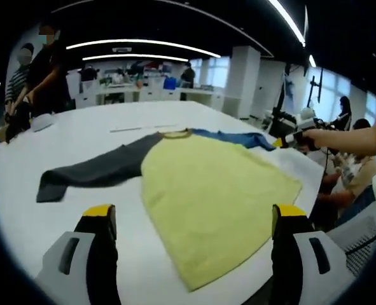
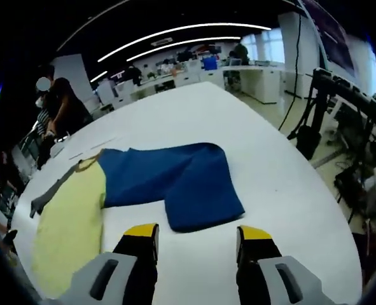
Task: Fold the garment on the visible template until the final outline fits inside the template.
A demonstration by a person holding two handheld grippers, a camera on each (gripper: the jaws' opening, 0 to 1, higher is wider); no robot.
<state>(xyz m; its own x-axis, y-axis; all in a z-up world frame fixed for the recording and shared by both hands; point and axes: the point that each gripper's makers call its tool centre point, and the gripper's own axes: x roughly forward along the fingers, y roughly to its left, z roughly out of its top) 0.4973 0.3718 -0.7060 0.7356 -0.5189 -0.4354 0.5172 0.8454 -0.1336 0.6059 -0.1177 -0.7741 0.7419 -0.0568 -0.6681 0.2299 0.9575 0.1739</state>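
A long-sleeved garment lies flat on the white table (image 1: 79, 136). It has a yellow body (image 1: 207, 197), a grey sleeve (image 1: 92, 173) stretched out to the left and a blue sleeve (image 1: 238, 137) at the far right. My left gripper (image 1: 194, 213) is open at the near edge, its jaws either side of the yellow hem. In the right gripper view the blue sleeve (image 2: 175, 178) lies bent into a broad L beside the yellow body (image 2: 73, 222). My right gripper (image 2: 198, 232) is open just short of the sleeve's end. A hand holds the right gripper (image 1: 292, 141) by the blue cuff.
Thin pale strips (image 1: 143, 128) lie on the table beyond the collar. People stand at the far left (image 1: 44, 70) and others sit by the table's right edge (image 1: 356, 159). Stands and cables (image 2: 327, 108) crowd the floor on the right. Desks fill the background.
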